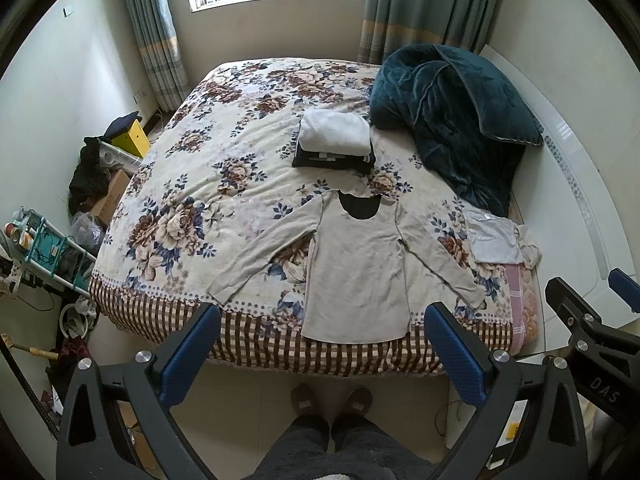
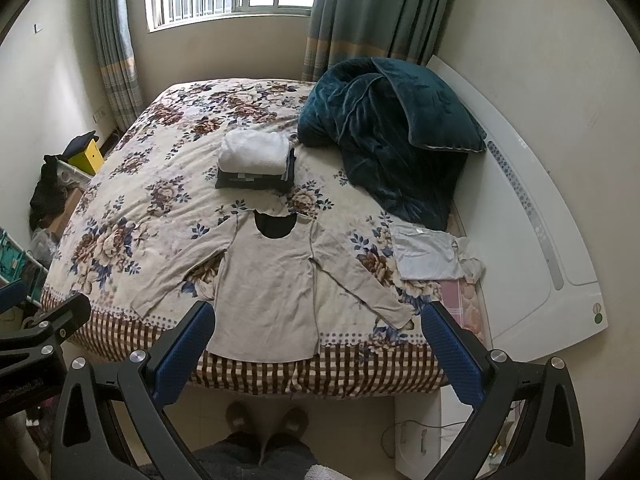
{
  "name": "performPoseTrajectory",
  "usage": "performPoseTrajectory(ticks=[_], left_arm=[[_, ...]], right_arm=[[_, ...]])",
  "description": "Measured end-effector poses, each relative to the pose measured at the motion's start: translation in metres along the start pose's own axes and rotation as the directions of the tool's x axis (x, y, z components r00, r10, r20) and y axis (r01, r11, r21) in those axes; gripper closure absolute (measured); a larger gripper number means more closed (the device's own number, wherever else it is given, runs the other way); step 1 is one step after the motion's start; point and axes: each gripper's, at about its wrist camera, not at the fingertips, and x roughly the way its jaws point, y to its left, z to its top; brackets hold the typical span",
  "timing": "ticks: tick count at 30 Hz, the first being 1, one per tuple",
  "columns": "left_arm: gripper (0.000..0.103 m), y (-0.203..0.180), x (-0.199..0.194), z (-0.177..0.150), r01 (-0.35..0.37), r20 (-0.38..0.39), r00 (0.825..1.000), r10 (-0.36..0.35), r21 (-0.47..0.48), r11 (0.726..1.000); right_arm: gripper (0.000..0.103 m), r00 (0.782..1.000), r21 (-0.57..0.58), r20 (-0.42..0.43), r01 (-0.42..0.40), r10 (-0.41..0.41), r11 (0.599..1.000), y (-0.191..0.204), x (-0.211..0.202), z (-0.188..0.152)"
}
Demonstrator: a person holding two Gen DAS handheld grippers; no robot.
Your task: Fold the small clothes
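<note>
A beige long-sleeved shirt (image 1: 356,268) lies flat, face up, on the floral bed (image 1: 192,184) near its front edge, both sleeves spread out; it also shows in the right wrist view (image 2: 268,284). My left gripper (image 1: 320,344) is open and empty, held above the bed's front edge, short of the shirt's hem. My right gripper (image 2: 316,340) is open and empty, at about the same height above the hem. A stack of folded clothes (image 1: 334,142), white on dark, lies farther back (image 2: 256,162).
A grey folded garment (image 1: 494,238) lies at the bed's right edge (image 2: 426,254). A dark teal blanket (image 1: 452,120) is heaped at the back right. A white headboard (image 2: 532,248) runs along the right. Clutter and a shelf (image 1: 44,248) stand on the floor at left. My slippers (image 1: 332,400) are below.
</note>
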Motion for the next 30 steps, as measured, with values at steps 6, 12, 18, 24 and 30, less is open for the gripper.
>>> performPoseTrajectory(ticks=[6,12,18,24,30], left_arm=[[0.0,0.0027,-0.003,0.001,0.0,0.005,1.0,0.0,-0.003,1.0],[0.0,0.0039,-0.0027,-0.0009,0.003,0.005,1.0,-0.003,-0.003,1.0],[0.0,0.0042,-0.005,0.0028,0.003,0.009,1.0,-0.003,-0.006,1.0],[0.0,0.0042,-0.0056,0.0028,0.004,0.012,1.0,-0.004,-0.007,1.0],[0.0,0.0054,-0.005,0.0051,0.008,0.01,1.0,-0.008,-0.002,1.0]], right_arm=[[0.0,1.0,-0.002,0.004,-0.001,0.001,1.0,0.0013,-0.0006,-0.0005],[0.0,1.0,-0.002,0.005,0.0,0.0,1.0,0.0017,-0.0017,-0.001],[0.0,1.0,-0.001,0.006,0.001,-0.001,1.0,0.0021,-0.0016,-0.0017],[0.0,1.0,0.0,0.001,0.0,0.0,1.0,0.0037,-0.004,0.0005],[0.0,1.0,0.002,0.002,0.001,-0.001,1.0,0.0046,-0.0042,-0.0005]])
